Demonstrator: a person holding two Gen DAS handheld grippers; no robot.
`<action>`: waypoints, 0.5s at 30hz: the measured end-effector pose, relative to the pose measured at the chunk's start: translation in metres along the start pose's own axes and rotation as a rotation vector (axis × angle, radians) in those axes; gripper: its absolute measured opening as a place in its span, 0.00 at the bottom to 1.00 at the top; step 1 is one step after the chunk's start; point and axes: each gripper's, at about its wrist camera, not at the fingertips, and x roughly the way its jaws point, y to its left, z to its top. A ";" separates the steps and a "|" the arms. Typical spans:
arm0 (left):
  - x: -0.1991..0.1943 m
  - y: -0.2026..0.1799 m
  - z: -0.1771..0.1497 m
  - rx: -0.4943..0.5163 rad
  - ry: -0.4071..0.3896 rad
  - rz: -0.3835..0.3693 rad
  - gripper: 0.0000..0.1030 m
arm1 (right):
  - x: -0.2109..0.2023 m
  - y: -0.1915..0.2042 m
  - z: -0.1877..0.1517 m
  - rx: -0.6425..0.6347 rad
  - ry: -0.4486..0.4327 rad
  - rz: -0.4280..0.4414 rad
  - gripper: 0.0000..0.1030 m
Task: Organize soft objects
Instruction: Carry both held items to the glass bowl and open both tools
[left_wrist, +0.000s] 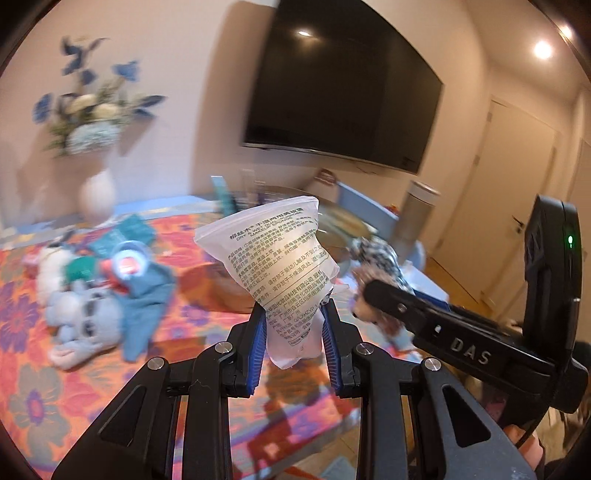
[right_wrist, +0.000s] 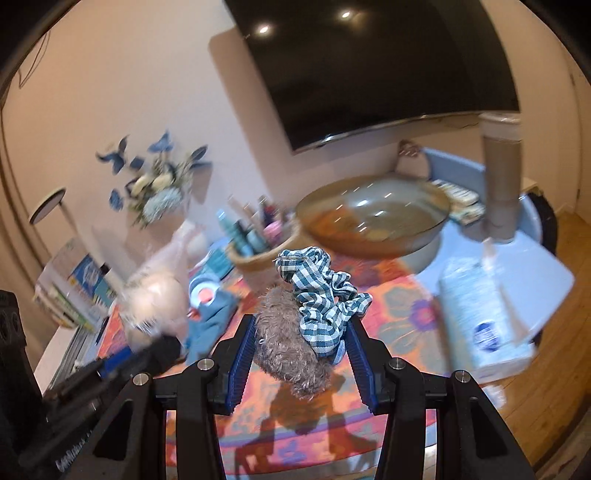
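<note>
Sponge packet (left_wrist: 284, 273), light and crinkly, sits clamped low in the left claw (left_wrist: 295, 332) above the counter (left_wrist: 110, 387); right claw (right_wrist: 301, 343) squeezes a fuzzy scrunchie (right_wrist: 291, 354) mid-body, checked one (right_wrist: 321, 306) alongside.

Glossy plastic pouch (left_wrist: 284, 269), fuzzy toy (right_wrist: 291, 354), checked cloth (right_wrist: 321, 299)

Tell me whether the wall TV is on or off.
Off: the TV screen is plain black in both views, showing only reflected ceiling lights.
</note>
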 end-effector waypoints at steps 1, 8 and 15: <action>0.004 -0.006 0.002 0.009 0.006 -0.015 0.24 | -0.002 -0.004 0.001 0.004 -0.009 -0.006 0.46; 0.036 -0.041 0.018 0.058 0.039 -0.097 0.24 | -0.010 -0.041 0.013 0.060 -0.060 -0.041 0.46; 0.067 -0.048 0.063 0.053 0.023 -0.114 0.24 | -0.003 -0.071 0.056 0.100 -0.106 -0.040 0.46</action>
